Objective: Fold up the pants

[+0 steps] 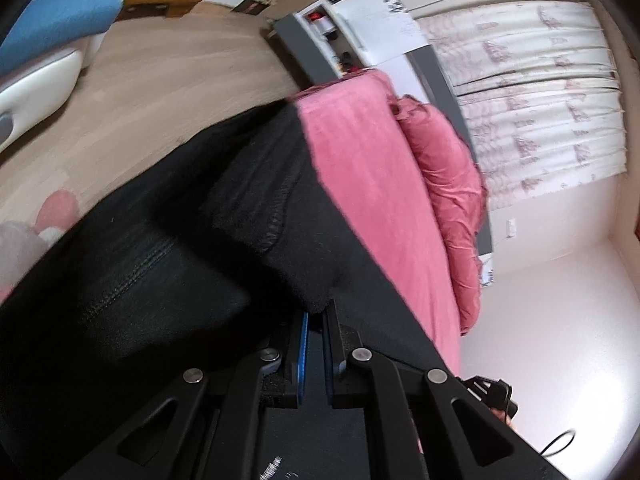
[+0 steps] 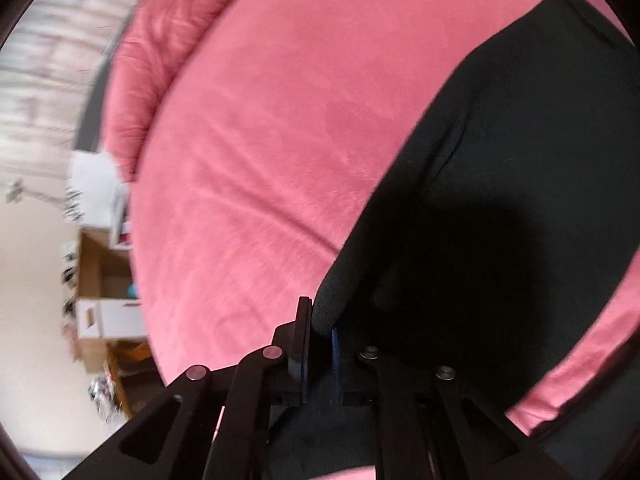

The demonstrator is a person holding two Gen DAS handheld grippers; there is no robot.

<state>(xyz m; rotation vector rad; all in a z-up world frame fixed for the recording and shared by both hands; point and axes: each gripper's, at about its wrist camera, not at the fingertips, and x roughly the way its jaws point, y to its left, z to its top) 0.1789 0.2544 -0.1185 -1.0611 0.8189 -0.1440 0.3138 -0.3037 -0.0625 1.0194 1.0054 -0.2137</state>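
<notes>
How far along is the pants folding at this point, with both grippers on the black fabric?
Early to midway. Done: the black pants lie on the pink bed cover, one layer already lapped over another in the left wrist view. In hand: the left gripper and right gripper each pinch a bunched edge. Left: carrying that edge over, flattening, finishing the fold.
</notes>
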